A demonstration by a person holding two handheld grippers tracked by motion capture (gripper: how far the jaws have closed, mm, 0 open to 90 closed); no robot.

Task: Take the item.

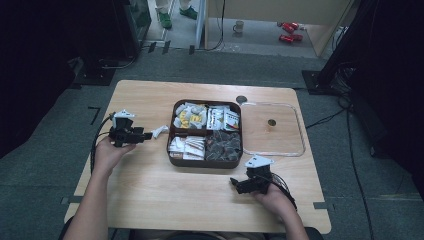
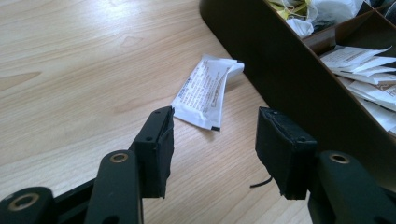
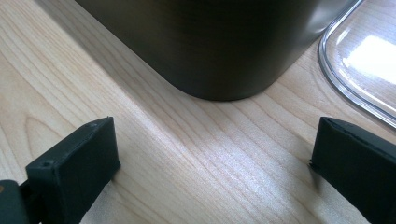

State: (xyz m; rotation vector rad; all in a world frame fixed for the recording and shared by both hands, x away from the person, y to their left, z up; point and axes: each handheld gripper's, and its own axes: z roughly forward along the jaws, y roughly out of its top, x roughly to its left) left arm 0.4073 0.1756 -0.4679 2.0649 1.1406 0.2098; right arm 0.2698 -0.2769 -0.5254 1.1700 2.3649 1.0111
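Since the white sachet [image 2: 205, 92] lies flat on the table [image 2: 70, 70], just beside the brown tray [image 2: 280, 70] wall, we judge it light, thin & soft; grip a short edge. Left gripper [image 2: 215, 140] is approx. half open, holding nothing; right gripper [image 3: 210, 158] is wide open, also w/o load.

Print on the white sachet [image 2: 204, 92] is too blurred to read.

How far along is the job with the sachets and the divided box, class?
Done: the clear lid lies off, right of the brown box, and one white sachet lies on the table against the box's left wall. In hand: nothing; the left gripper stands open just short of that sachet, and the right gripper rests open near the box's corner. Left: many sachets remain in the compartments.
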